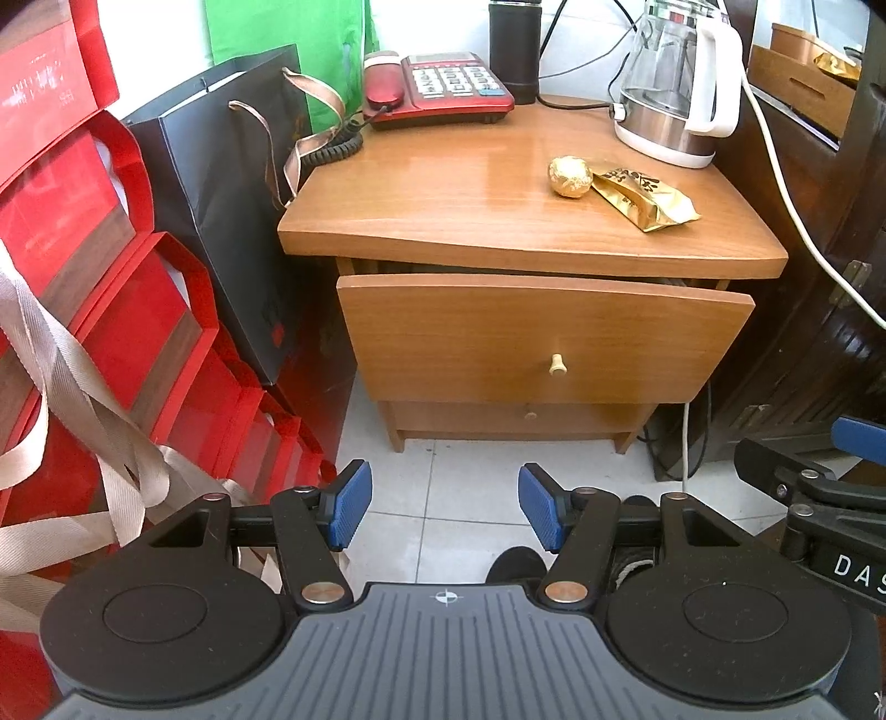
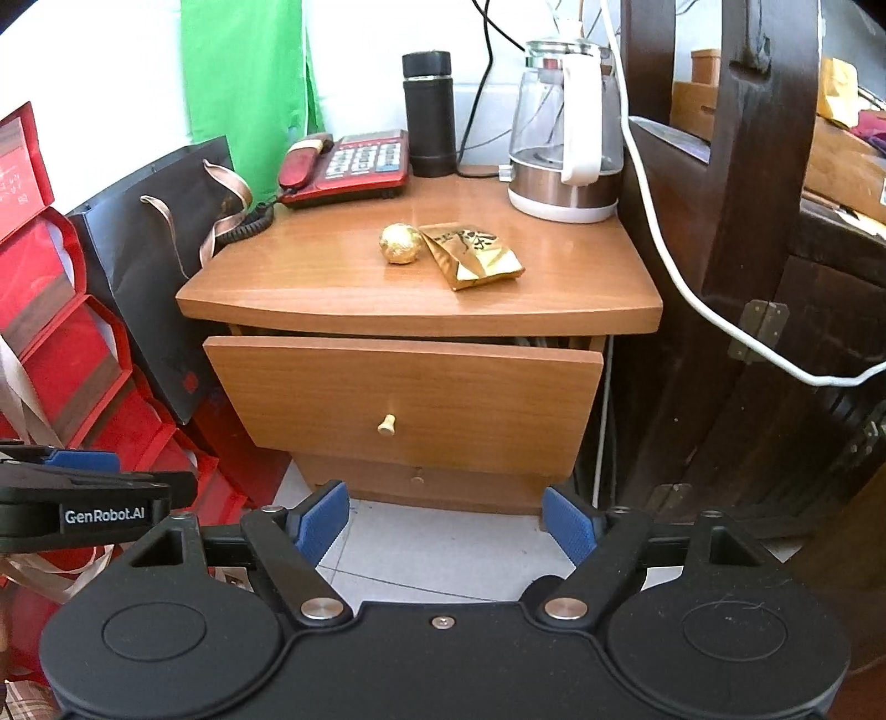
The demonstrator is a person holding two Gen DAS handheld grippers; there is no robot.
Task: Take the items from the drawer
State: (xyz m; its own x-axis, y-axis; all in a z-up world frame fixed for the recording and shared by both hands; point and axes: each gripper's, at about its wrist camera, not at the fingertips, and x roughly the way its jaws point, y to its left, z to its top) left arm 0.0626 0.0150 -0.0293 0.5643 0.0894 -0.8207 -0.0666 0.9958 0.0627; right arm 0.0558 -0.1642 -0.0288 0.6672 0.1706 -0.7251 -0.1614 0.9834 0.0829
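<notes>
A wooden nightstand stands ahead with its top drawer (image 1: 542,338) (image 2: 410,404) pulled out a little; a small pale knob (image 1: 557,364) (image 2: 387,425) sits on its front. On the nightstand top (image 1: 470,205) (image 2: 332,288) lie a gold foil ball (image 1: 570,176) (image 2: 400,242) and a gold foil packet (image 1: 642,198) (image 2: 470,255), side by side. My left gripper (image 1: 444,515) hangs open over the floor tiles, empty. My right gripper (image 2: 446,526) is also open and empty, back from the drawer front. The drawer's inside is hidden.
A red telephone (image 1: 437,88) (image 2: 349,166), a black flask (image 1: 514,50) (image 2: 429,113) and a glass kettle (image 1: 675,83) (image 2: 565,133) stand at the back of the top. Red gift boxes (image 1: 83,288) and a black paper bag (image 1: 232,183) crowd the left; dark wooden furniture (image 2: 747,332) and a white cable (image 2: 664,266) are on the right.
</notes>
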